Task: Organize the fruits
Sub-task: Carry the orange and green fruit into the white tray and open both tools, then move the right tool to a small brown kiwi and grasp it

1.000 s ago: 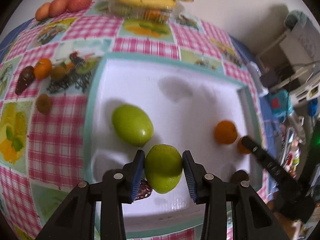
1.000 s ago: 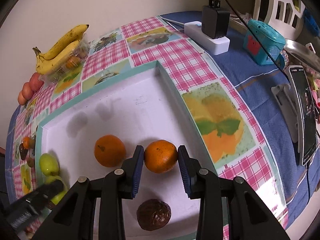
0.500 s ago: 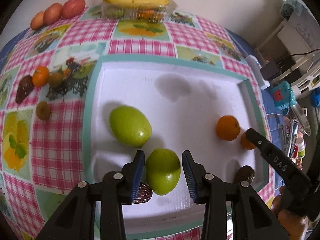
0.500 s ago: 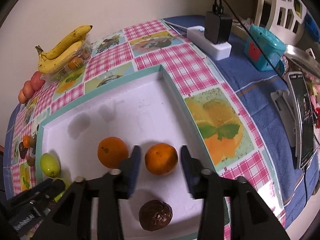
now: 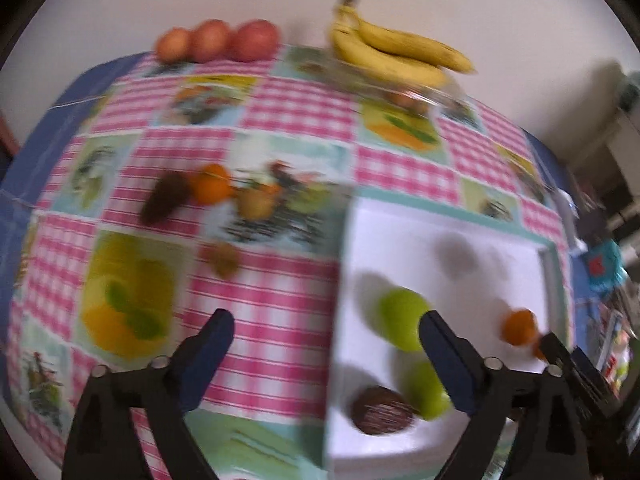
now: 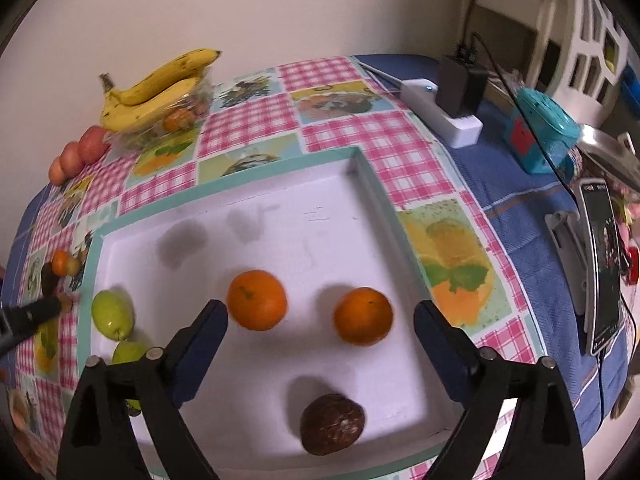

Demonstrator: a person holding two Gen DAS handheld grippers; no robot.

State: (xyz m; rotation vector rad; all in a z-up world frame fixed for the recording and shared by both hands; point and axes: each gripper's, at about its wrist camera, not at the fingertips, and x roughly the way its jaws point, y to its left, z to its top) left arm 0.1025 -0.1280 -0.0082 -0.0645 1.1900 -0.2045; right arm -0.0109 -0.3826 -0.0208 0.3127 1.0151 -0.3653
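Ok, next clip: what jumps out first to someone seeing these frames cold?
The white tray with fruit sorted by kind: two oranges side by side in the middle, two green fruits at its left edge, and a dark brown fruit near the front. Both the right gripper and left gripper are wide open and empty. Bananas lie on a clear box by the wall.
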